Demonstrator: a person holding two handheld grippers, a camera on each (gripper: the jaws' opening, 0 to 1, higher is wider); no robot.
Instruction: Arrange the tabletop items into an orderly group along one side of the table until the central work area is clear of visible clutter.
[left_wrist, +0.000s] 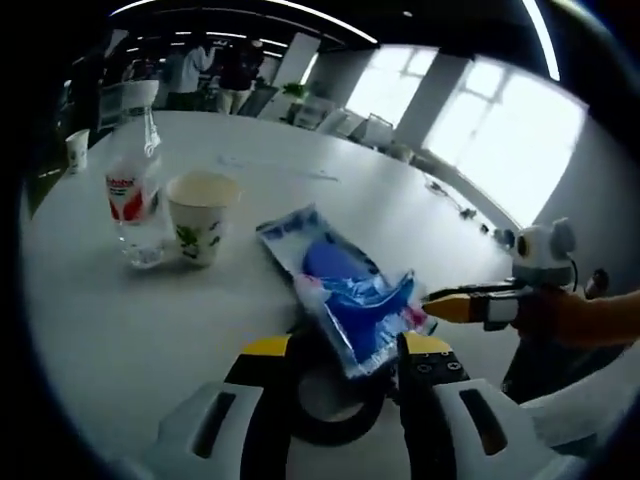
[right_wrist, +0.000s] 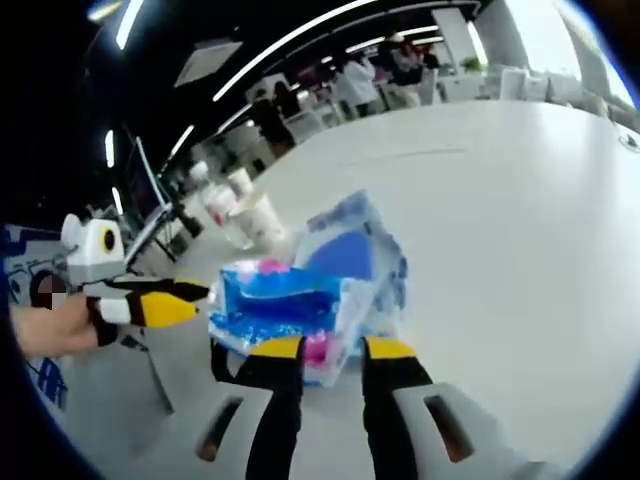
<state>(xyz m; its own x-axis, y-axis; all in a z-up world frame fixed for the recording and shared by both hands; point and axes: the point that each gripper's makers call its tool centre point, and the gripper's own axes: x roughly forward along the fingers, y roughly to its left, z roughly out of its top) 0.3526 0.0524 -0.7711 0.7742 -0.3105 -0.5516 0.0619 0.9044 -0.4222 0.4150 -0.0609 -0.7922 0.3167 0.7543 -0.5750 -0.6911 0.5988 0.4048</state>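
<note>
The blue plastic packet (left_wrist: 352, 295) (right_wrist: 318, 290) was held above the white worktop (left_wrist: 130, 330) (right_wrist: 520, 230), gripped at opposite ends by both the left tongs (left_wrist: 345, 350) and right tongs (right_wrist: 332, 348), with a paper cup (left_wrist: 202, 215) and water bottle (left_wrist: 135, 195) nearby.

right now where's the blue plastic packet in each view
Left gripper view: the blue plastic packet lies centre, just above this gripper's jaws.
Right gripper view: it sits low centre, just above this gripper's jaws.
Shared landmark: the paper cup beyond the packet.
</note>
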